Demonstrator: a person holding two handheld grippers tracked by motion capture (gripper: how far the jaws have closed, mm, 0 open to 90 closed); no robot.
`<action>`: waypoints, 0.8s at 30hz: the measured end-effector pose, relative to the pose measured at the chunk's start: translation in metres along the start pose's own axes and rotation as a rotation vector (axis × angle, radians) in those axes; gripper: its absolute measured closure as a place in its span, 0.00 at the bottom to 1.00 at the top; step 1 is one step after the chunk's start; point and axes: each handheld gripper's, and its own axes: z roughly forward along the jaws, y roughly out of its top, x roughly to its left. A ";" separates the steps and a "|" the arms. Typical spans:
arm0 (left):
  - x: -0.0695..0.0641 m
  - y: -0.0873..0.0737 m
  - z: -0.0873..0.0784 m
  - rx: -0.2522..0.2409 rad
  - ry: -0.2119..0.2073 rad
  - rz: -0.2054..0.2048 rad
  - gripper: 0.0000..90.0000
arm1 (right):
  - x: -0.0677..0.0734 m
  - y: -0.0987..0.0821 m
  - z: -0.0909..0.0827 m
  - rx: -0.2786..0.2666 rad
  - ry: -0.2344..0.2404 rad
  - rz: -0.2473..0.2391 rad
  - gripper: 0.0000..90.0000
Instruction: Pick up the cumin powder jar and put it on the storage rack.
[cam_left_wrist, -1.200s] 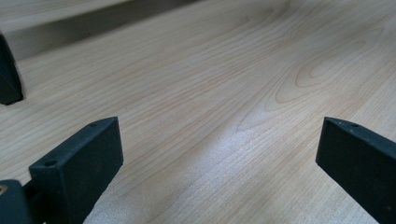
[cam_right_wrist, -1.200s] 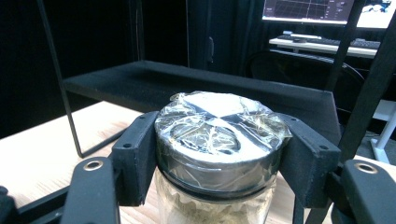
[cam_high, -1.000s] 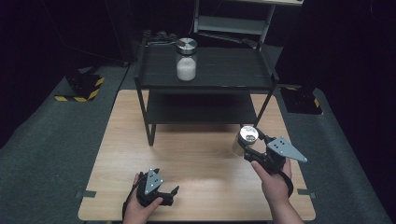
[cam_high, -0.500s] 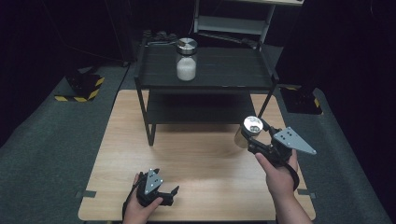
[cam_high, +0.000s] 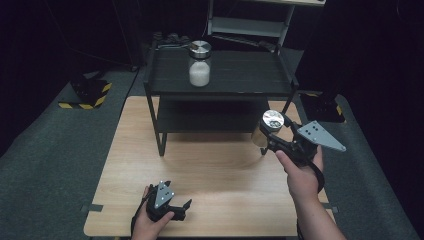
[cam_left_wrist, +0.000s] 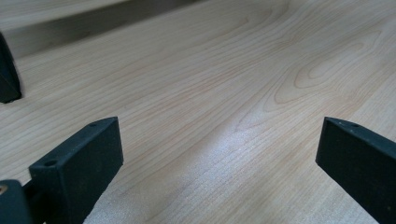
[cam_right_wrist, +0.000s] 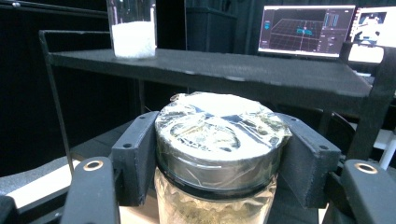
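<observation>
Right gripper (cam_high: 270, 134) is clamped on a glass jar (cam_high: 263, 131) with a shiny, foil-wrapped lid, its two black jaws pressed against either side of the lid's rim, as the right gripper view shows up close (cam_right_wrist: 223, 154). The jar (cam_right_wrist: 219, 158) is held upright, off the wooden table (cam_high: 220, 170), at the table's right side, just in front of the right front leg of the black two-tier shelf (cam_high: 220, 85). Its lid sits below the level of the upper shelf board. Contents look pale and grainy through the glass; cannot tell what they are. The right hand (cam_high: 300, 175) grips the tool from behind, the grey three-cornered plate (cam_high: 320, 135) pointing right. On the top board of the shelf stands a second jar (cam_high: 199, 63), metal-lidded, part filled with white powder, toward the left half of the board; it appears in the right gripper view as well (cam_right_wrist: 133, 29), well apart from the held jar. Left gripper (cam_high: 184, 207) rests low at the near edge of the table, left of centre, held in the left hand (cam_high: 152, 222). Its jaws stand wide apart with nothing but bare wood grain between them in the left gripper view (cam_left_wrist: 219, 154). A monitor (cam_right_wrist: 303, 30) glows behind the shelf.
</observation>
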 end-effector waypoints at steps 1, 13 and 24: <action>0.000 0.000 0.000 0.001 -0.002 0.001 0.01 | 0.001 0.002 0.000 -0.001 0.000 -0.002 0.39; 0.001 0.000 0.000 0.002 -0.006 -0.003 0.01 | 0.003 0.024 0.004 -0.012 -0.010 -0.019 0.39; 0.000 0.000 -0.001 0.002 -0.004 0.001 0.01 | -0.001 0.048 0.009 -0.029 -0.012 -0.025 0.39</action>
